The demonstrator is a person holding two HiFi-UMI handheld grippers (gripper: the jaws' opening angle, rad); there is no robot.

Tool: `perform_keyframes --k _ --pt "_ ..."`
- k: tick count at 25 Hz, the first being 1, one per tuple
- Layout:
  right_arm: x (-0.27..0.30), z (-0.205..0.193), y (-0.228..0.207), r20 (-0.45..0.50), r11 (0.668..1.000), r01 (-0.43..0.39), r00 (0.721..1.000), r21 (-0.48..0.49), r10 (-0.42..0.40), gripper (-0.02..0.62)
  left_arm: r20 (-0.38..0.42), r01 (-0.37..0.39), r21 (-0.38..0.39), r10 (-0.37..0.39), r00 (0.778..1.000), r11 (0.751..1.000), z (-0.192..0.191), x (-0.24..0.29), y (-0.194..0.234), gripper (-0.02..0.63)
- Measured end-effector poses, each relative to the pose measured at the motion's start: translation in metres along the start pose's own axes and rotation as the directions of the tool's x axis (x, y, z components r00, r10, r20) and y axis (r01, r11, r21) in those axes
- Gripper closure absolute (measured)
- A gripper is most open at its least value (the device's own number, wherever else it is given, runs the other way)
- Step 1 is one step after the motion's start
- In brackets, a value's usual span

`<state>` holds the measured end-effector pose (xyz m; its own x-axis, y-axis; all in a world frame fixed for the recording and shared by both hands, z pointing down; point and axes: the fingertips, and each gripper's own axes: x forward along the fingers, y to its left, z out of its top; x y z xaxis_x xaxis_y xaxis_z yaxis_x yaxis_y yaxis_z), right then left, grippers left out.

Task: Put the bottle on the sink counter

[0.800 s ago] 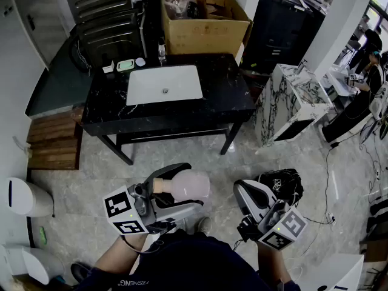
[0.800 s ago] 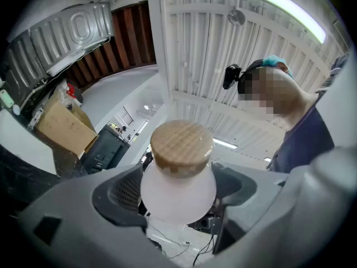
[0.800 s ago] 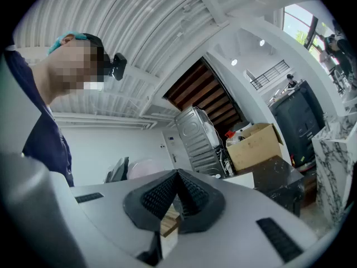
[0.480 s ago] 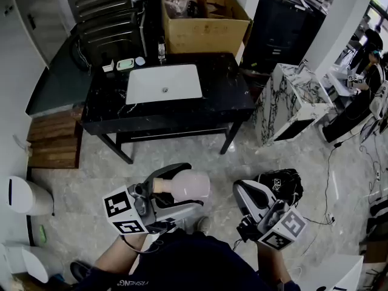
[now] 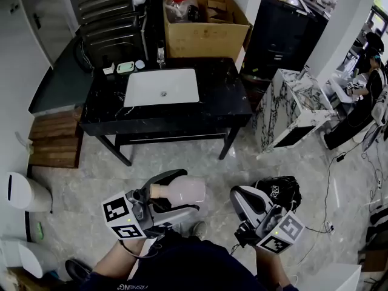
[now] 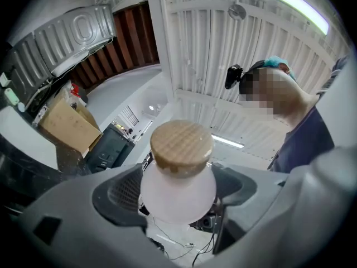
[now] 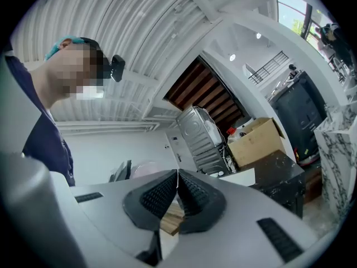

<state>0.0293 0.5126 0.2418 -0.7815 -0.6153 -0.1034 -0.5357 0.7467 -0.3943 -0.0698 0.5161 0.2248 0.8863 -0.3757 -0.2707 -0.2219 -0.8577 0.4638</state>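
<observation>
A brown cardboard box [image 5: 205,26] behind the black marble sink counter [image 5: 227,96] holds a clear plastic jug with a red cap [image 5: 180,6] and some packaging. The counter's white rectangular basin [image 5: 162,86] is sunk into its top. The frosted white round bottle [image 6: 178,191] is well short of the counter, over the floor. It lies sideways with its wooden lid toward the camera, clamped between the wide-spread jaws of the left gripper [image 5: 176,193]. The right gripper [image 7: 177,186] is held beside it, jaws pressed together.
</observation>
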Motion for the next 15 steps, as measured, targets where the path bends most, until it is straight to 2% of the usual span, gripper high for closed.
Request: perform_keyframes --k 8,15 --pt "-0.023 0.003 -0.029 0.006 0.999 -0.010 1.000 0.031 0.010 0.568 -0.002 -0.036 0.003 0.036 0.999 0.999 -0.017 0.022 0.002 0.218" --pt "-0.031 0.011 -0.047 0.012 0.999 -0.017 1.000 0.039 0.016 0.569 -0.004 -0.051 0.010 0.051 0.999 0.999 -0.016 0.037 0.006 0.218"
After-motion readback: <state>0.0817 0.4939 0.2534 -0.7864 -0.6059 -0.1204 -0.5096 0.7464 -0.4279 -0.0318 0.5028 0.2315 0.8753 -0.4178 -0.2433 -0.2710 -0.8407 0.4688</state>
